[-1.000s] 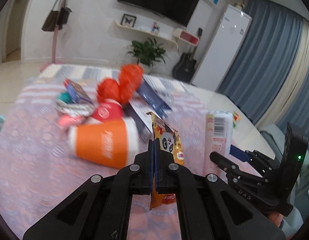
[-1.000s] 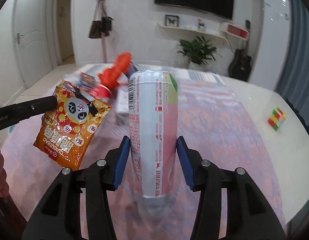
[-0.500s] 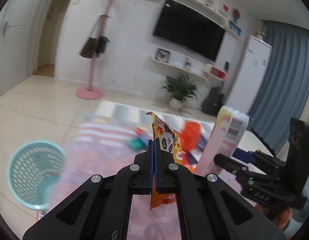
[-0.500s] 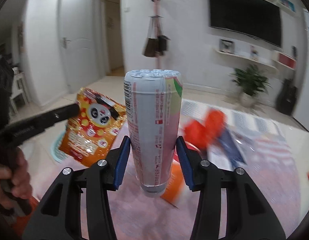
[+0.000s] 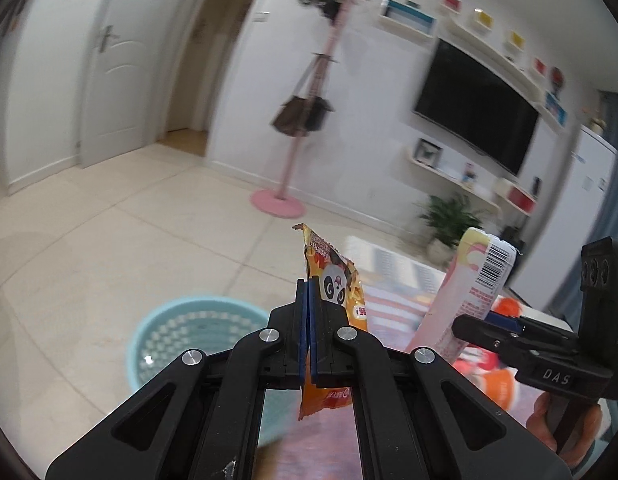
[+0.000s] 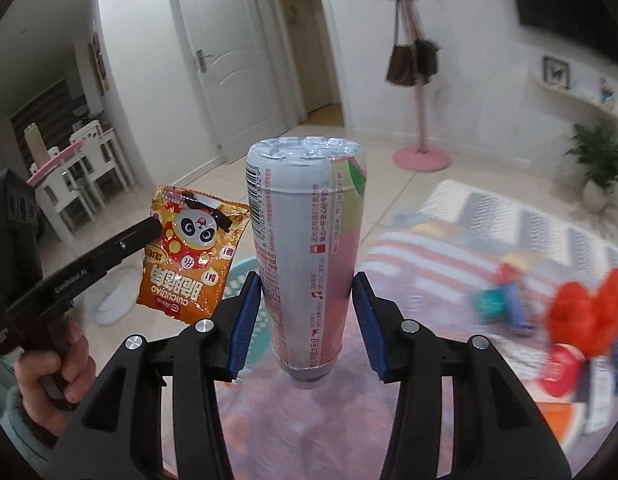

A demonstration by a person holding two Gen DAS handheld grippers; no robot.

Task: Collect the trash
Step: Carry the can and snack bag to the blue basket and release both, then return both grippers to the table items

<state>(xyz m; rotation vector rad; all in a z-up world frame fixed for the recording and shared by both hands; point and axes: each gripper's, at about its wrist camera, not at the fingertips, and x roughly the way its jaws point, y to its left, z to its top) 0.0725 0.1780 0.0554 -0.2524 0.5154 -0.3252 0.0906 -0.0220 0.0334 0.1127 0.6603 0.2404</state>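
My left gripper [image 5: 308, 292] is shut on an orange panda snack packet [image 5: 337, 292] and holds it in the air; the packet also shows in the right wrist view [image 6: 189, 256]. My right gripper [image 6: 307, 292] is shut on a pink and white plastic bottle [image 6: 309, 240], held bottom end forward. The bottle shows at the right of the left wrist view [image 5: 465, 284]. A light blue mesh trash basket [image 5: 181, 332] stands on the floor below and left of the left gripper; part of it shows in the right wrist view [image 6: 239, 276].
A table with a pink patterned cloth [image 6: 449, 248] carries more litter: a red mesh ball [image 6: 581, 312], a red lid [image 6: 561, 368], an orange cup [image 5: 497, 384]. A pink coat stand [image 5: 285, 196] and white doors [image 6: 225, 60] stand beyond on the tiled floor.
Both grippers have swung left, away from the table, with packet and bottle still held. The blue basket has come closer, below the left gripper.
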